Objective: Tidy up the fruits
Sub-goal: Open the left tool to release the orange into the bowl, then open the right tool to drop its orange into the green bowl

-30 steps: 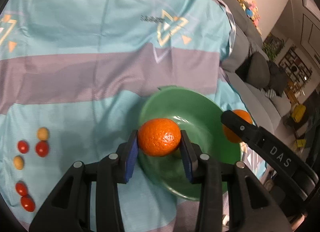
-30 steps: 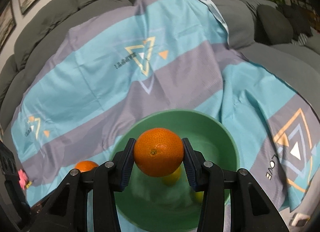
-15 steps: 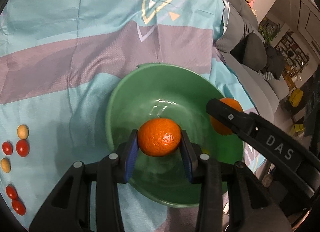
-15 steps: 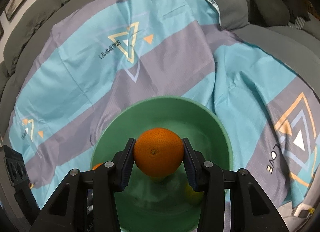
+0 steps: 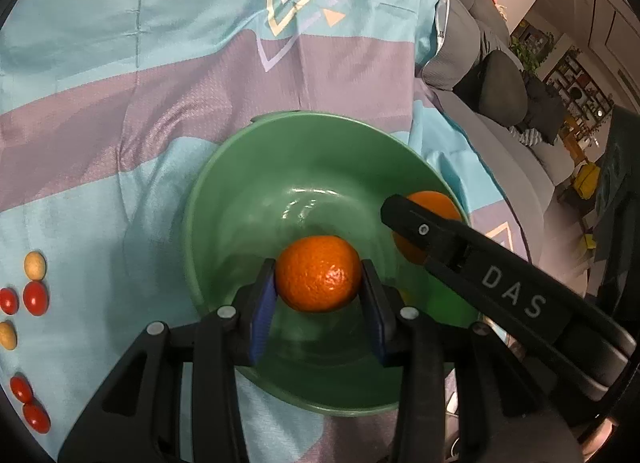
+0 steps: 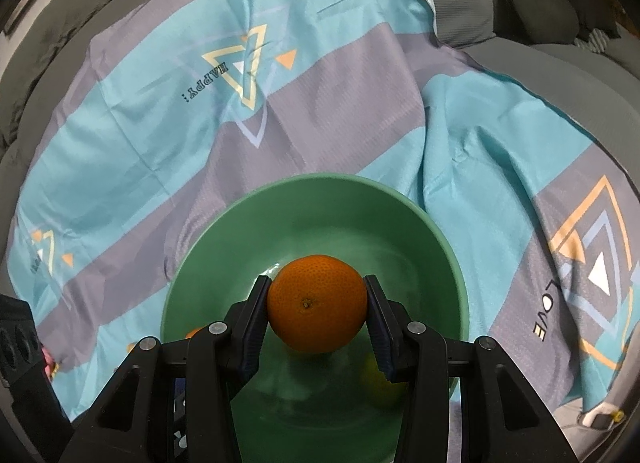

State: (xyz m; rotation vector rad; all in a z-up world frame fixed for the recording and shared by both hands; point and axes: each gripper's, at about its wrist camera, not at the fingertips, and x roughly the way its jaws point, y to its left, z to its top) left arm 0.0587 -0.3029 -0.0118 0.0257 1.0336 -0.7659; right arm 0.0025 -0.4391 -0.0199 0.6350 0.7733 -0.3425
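Note:
My left gripper point(image 5: 319, 283) is shut on an orange point(image 5: 318, 273) and holds it over the inside of the green bowl point(image 5: 248, 167). My right gripper point(image 6: 317, 303) is shut on a second orange point(image 6: 316, 301), also over the green bowl point(image 6: 320, 199). In the left wrist view the right gripper's black finger point(image 5: 480, 263) reaches in from the right with its orange point(image 5: 434, 203) behind it. A small yellow fruit point(image 6: 380, 375) lies low in the bowl, partly hidden. Several small red and yellow fruits point(image 5: 35, 297) lie on the cloth at the left.
The bowl sits on a teal and grey striped cloth point(image 6: 320, 75) spread over a grey sofa point(image 6: 532, 3). Cushions point(image 5: 500, 87) and a shelf area point(image 5: 576, 83) are off to the right.
Both grippers have moved forward and down with their oranges, from the bowl's near rim to over its inside. The bowl now fills more of both views.

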